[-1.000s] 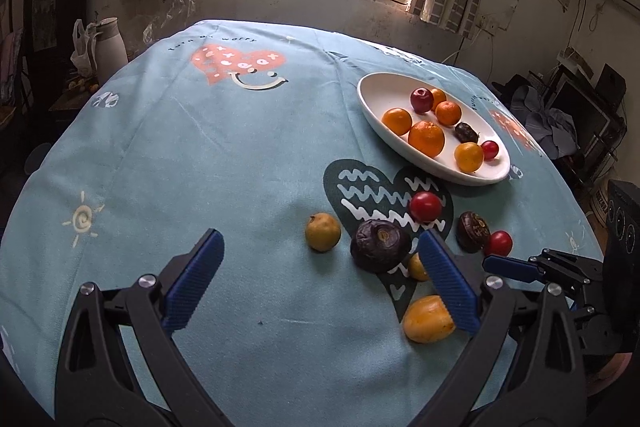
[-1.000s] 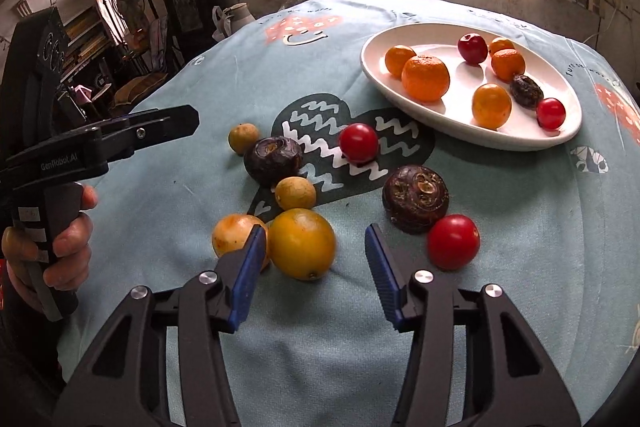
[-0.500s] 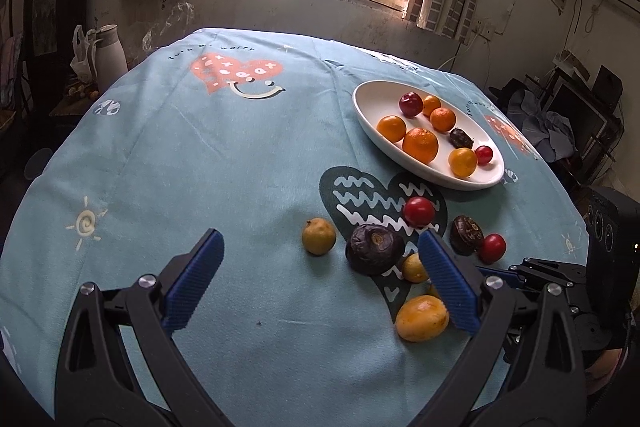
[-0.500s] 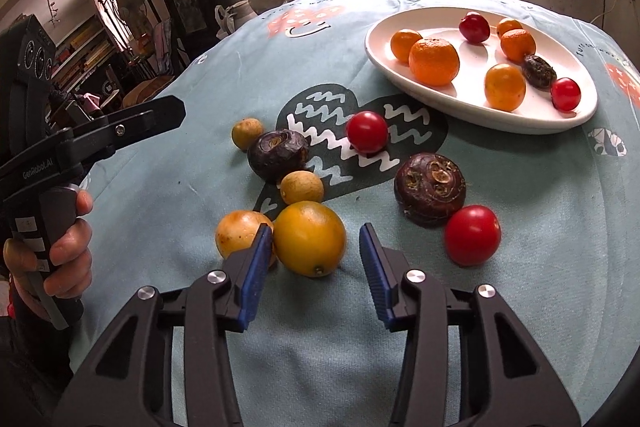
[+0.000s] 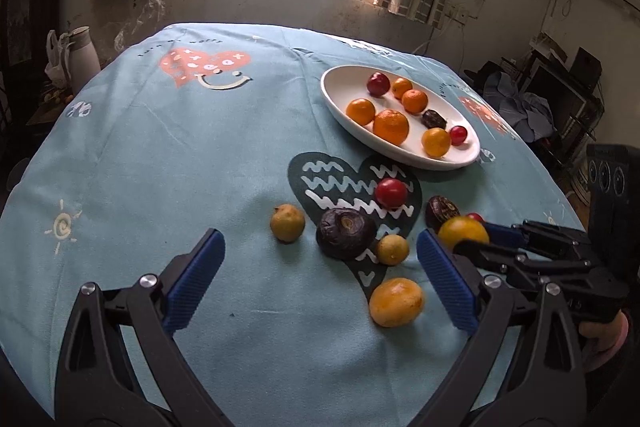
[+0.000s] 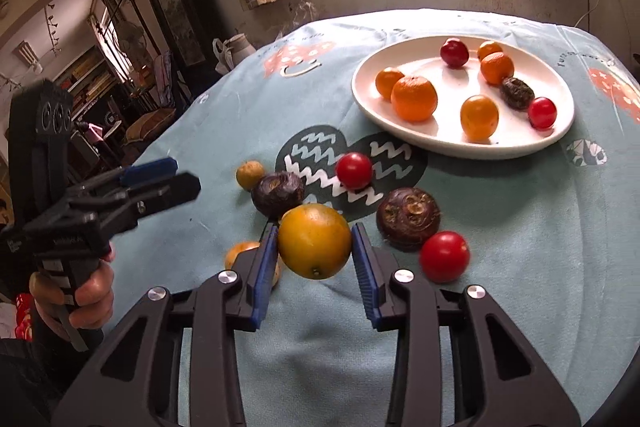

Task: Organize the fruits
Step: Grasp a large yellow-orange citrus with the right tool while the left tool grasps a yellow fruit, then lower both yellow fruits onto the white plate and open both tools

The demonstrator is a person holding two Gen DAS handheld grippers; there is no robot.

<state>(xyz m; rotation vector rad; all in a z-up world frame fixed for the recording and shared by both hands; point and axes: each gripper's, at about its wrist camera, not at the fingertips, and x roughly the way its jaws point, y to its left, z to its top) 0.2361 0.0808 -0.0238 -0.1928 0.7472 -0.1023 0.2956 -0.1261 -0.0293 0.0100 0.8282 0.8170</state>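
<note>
Left gripper (image 5: 318,261): fingers wide apart, nothing between them, low over the bench (image 5: 200,155); small yellow fruit (image 5: 287,223) and dark fruit (image 5: 346,233) just ahead.
Right gripper (image 6: 314,247): fingers just closing, now clamped on the yellow orange (image 6: 315,241), lifted just clear of the cloth; carry level, grip steady, pass above the red tomato (image 6: 353,170), set down in a bare part of the white plate (image 6: 452,147).
Views: the right view shows pad contact on both sides; the left view alone shows a second yellow orange (image 5: 396,302) lying whole beside its right finger.
</note>
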